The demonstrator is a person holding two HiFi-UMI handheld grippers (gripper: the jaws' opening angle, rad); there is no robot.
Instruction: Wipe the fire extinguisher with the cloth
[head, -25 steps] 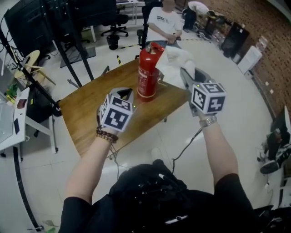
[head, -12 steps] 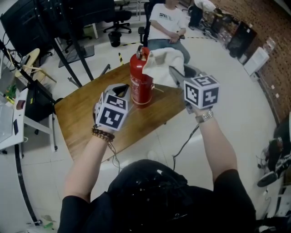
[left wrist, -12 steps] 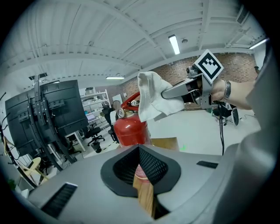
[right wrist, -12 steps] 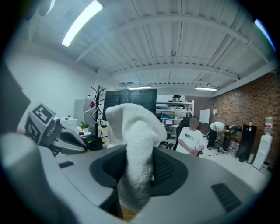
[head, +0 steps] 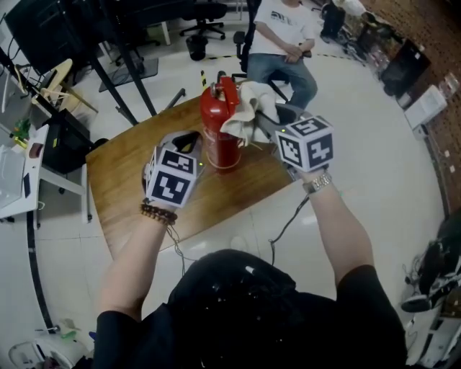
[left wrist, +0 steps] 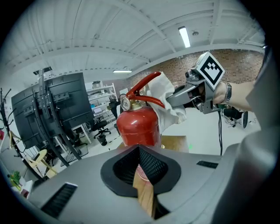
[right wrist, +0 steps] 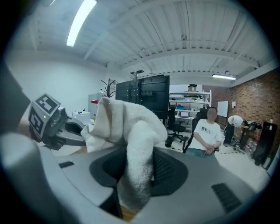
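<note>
Fire extinguisher (head: 218, 141) top partly behind cloth (head: 248, 109)

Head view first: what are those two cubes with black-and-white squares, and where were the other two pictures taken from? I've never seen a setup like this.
There is no robot here. A person holds a gripper in each hand, and each marker cube is part of its gripper. The head view comes from a camera on the person's head, looking steeply down. The other two cameras ride on the grippers and look along their jaws. On the wooden table a red fire extinguisher stands upright. The right gripper is shut on a white cloth, held at the extinguisher's top by its handle. The left gripper is shut and empty, pointed at the extinguisher's body. Another person sits beyond the table.
</note>
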